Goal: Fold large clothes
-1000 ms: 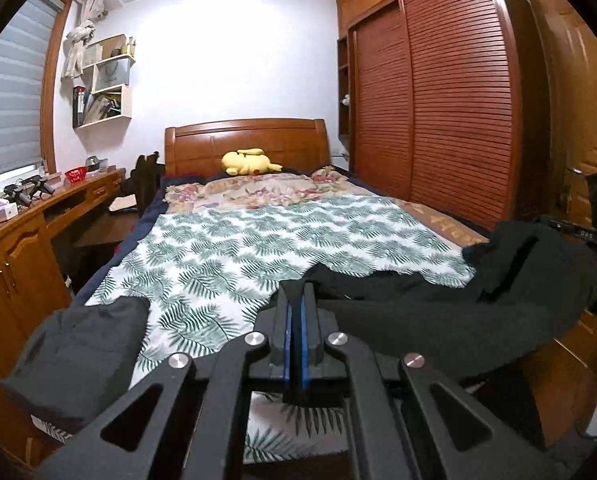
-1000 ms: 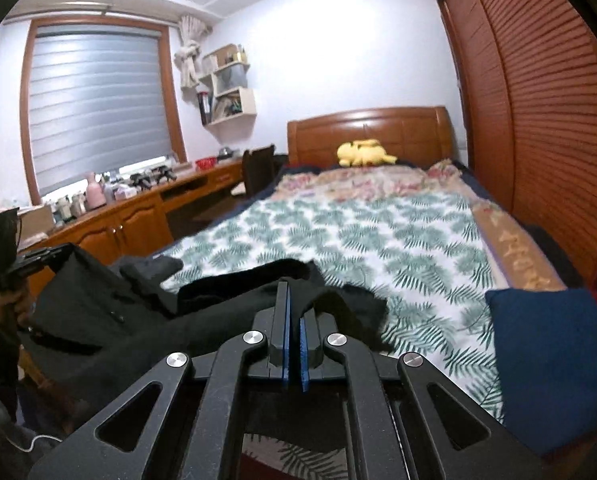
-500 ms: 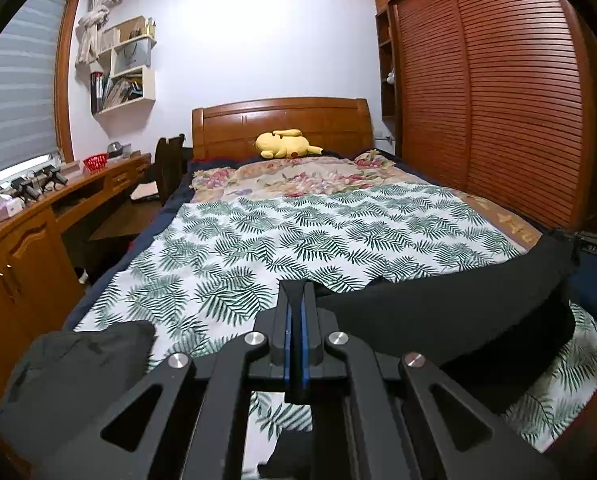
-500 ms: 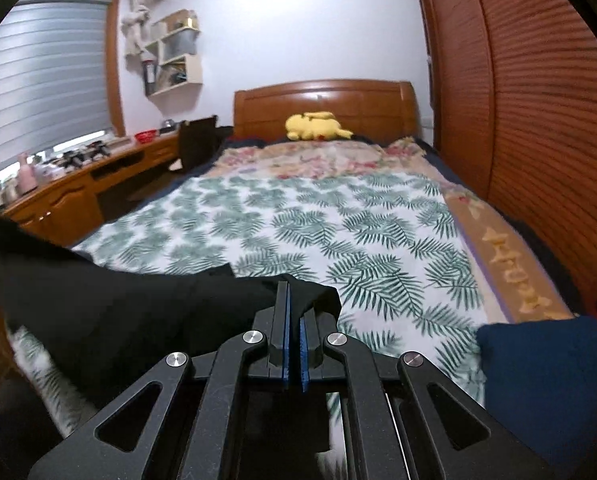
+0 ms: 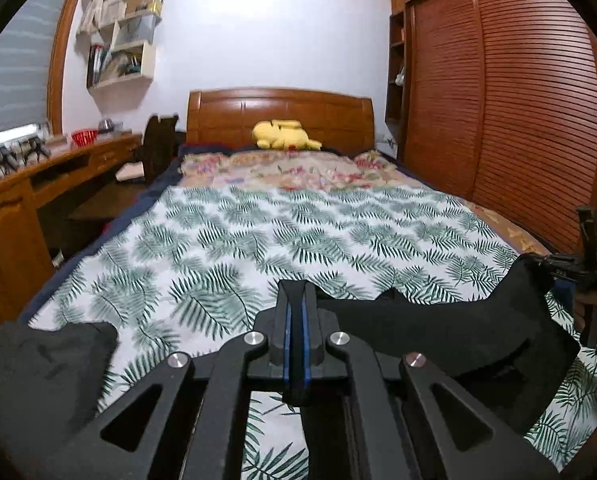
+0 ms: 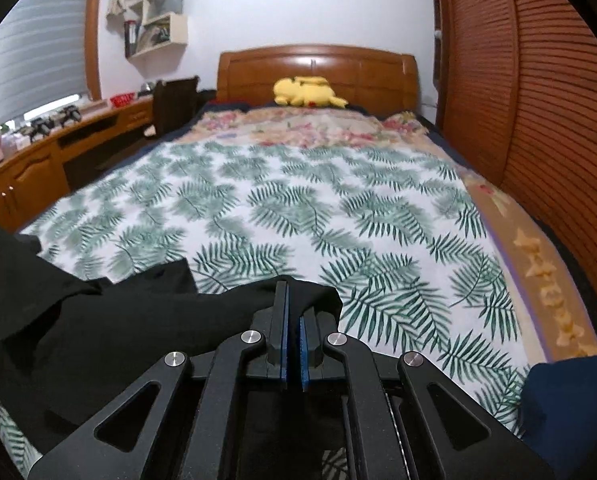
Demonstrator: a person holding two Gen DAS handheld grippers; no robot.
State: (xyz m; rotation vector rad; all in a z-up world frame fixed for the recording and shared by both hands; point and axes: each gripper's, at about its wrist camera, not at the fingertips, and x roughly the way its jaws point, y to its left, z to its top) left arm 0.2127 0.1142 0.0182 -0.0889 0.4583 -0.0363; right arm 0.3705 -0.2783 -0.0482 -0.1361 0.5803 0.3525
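- Left gripper [image 5: 294, 312]: jaws pressed together on an edge of the black garment [image 5: 438, 328]. The pinch itself is hidden behind the fingers.
- Right gripper [image 6: 293, 304]: jaws clamped on the garment's other edge, with cloth bunched over the fingertips.
- Garment: one piece, stretched between the two grippers just above the foot of the bed [image 5: 258, 240]. In the left view it runs from the jaws to the right, up to the right gripper. In the right view it runs off to the left and is cut by the frame edge.
- The lower part of the garment is hidden behind both gripper bodies; its shape cannot be made out.
- One hand [image 5: 590, 308] is partly visible at the right edge of the left view, holding the right gripper's handle.
- Grey cloth [image 5: 38, 368]: one bundle at the bed's near left corner, cut off by the frame.
- Blue cloth [image 6: 570, 408]: one bundle at the near right corner, partly out of view.
- Beyond: one yellow plush [image 5: 284, 135] against the headboard [image 5: 278, 116], one chair [image 5: 158, 140] at the desk [image 5: 58, 172] on the left, a slatted wardrobe [image 5: 518, 100] on the right.
- Small items on the desk are too small to identify.
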